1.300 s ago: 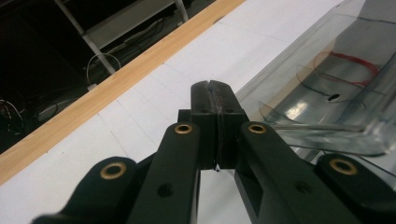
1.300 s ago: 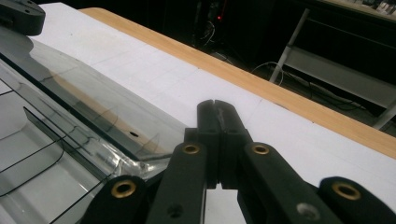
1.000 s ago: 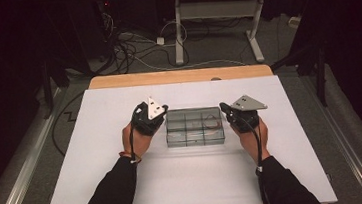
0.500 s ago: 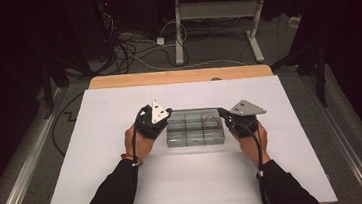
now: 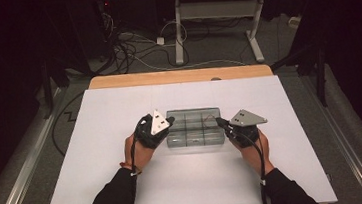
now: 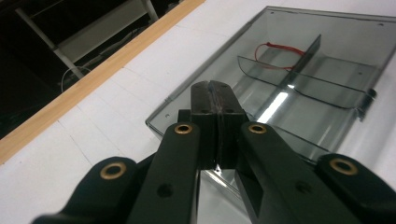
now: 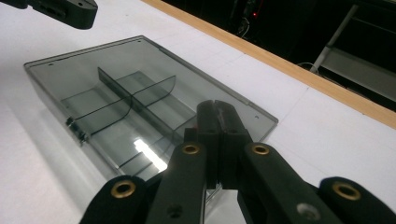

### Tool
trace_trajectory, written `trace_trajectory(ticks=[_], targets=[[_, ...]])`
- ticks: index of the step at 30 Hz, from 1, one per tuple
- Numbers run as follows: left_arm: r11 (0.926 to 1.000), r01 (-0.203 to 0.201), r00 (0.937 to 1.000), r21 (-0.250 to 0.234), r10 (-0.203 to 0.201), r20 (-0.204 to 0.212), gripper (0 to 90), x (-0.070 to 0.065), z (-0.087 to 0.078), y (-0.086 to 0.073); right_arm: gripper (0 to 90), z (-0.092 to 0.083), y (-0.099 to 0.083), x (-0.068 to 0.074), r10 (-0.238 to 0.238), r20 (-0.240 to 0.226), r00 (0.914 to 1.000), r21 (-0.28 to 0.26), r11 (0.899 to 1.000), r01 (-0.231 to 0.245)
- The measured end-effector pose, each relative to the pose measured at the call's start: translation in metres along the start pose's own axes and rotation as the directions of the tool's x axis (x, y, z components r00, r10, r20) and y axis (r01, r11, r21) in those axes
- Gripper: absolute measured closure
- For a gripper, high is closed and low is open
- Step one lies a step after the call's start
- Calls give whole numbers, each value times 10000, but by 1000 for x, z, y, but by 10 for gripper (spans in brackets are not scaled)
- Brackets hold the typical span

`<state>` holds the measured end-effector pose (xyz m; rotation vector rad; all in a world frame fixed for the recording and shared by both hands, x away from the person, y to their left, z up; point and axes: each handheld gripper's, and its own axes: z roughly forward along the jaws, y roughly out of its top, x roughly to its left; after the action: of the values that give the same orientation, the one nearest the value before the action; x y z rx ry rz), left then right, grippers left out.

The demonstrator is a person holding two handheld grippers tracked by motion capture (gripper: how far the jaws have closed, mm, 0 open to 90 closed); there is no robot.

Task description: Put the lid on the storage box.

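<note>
While we hold it at centre frame on the white table, the smoky clear plastic compartment box, rectangular with curved dividers, shines glossily. Our left gripper and right gripper pinch its opposite ends, matte black jaws nearly together.

Dark rm, desk, floor cables

High view overhead, gripper views close, sharing box
</note>
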<state>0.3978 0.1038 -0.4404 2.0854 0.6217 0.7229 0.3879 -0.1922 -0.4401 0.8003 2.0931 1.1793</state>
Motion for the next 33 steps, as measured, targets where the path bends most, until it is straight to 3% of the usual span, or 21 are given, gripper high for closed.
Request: trace_trajectory(ticks=[19, 21, 23, 27, 33], targets=[[9994, -181, 9966, -307, 205, 802, 869, -24, -14, -19, 882, -7, -15, 15, -211, -408, 9989, 319, 9992, 224], [9993, -339, 9956, -159, 351, 866, 818, -24, -14, -19, 878, -8, -15, 16, -280, -415, 9987, 243, 9993, 290], [9994, -207, 9952, -262, 231, 947, 818, -23, -16, -19, 866, -10, -14, 16, -316, -455, 9985, 87, 9994, 321], [9993, -155, 9955, -337, 185, 926, 816, -22, -17, -19, 835, -12, -14, 19, -468, -433, 9980, -7, 9989, 468], [9992, -167, 9972, -364, 193, 722, 721, -24, -18, -19, 761, -17, -14, 19, -481, -381, 9981, -248, 9986, 472]])
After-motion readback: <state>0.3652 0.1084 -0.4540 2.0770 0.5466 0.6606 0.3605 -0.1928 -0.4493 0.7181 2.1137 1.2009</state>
